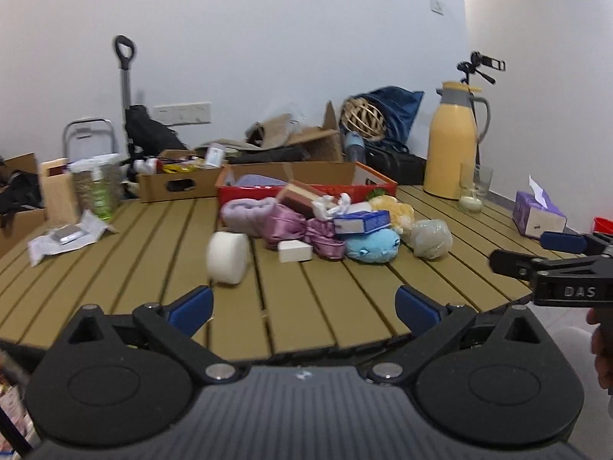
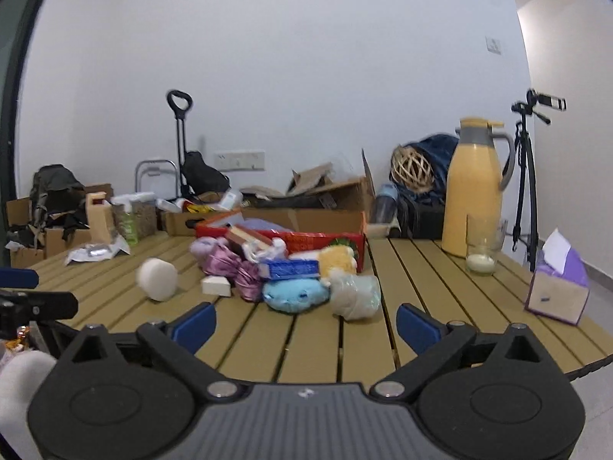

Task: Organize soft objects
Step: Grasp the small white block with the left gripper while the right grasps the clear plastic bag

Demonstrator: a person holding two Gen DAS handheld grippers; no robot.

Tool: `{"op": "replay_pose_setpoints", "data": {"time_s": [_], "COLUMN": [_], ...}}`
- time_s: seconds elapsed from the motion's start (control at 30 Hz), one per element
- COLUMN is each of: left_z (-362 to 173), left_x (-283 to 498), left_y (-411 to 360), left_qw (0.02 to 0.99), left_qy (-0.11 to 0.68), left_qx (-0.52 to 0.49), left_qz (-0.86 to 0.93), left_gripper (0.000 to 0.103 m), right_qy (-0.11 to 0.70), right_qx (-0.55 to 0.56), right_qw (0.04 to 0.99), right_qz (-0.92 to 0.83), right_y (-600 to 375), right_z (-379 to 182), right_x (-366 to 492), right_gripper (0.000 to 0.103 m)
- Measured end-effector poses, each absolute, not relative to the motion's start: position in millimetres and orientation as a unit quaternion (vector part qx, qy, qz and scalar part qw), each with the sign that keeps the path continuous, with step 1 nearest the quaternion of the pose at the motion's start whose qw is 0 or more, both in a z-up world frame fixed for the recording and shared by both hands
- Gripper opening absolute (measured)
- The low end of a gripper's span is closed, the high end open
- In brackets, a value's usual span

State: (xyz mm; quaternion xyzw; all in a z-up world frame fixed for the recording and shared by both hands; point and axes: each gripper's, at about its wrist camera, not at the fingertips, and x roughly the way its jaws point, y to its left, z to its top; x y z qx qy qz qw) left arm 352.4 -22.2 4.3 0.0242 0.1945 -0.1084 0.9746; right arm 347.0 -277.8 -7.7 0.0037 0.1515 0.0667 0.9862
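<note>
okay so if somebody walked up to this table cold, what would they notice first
Probably the jumble of soft things mid-table: a blue plush toy at the front, shiny purple fabric to its left, all in front of a red box. A white foam cylinder lies apart on the left, and a tall yellow thermos jug stands at the back right. Both grippers are open and empty at the near edge.

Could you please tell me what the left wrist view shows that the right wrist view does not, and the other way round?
Only the left wrist view shows the left gripper with its own jaws spread wide and empty, and a red item at the far right edge. Only the right wrist view shows the right gripper with its jaws spread and empty, and the tripod down to its legs. Both share the slatted table, the pile with the blue plush, the white roll, the red box, the yellow thermos and the purple tissue box.
</note>
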Motion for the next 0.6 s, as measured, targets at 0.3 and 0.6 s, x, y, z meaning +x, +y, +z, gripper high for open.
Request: {"op": "replay_pose_setpoints", "data": {"time_s": [0.3, 0.6], "left_z": [-12, -28], "left_x": [442, 535], "left_y": [-50, -67], "left_qw": [0.976, 0.962], "left_qy": [0.198, 0.259], "left_qx": [0.033, 0.044], "left_qz": [-0.079, -0.074], "left_gripper": [0.103, 0.065], "right_qy": [0.171, 0.214], "right_qx": [0.027, 0.028], "right_qw": [0.983, 0.974], "right_qz": [0.061, 0.075], "right_y": [-291, -298], "right_z": [-21, -34], "right_x": [445, 524], "right_gripper": [0.100, 0.085]}}
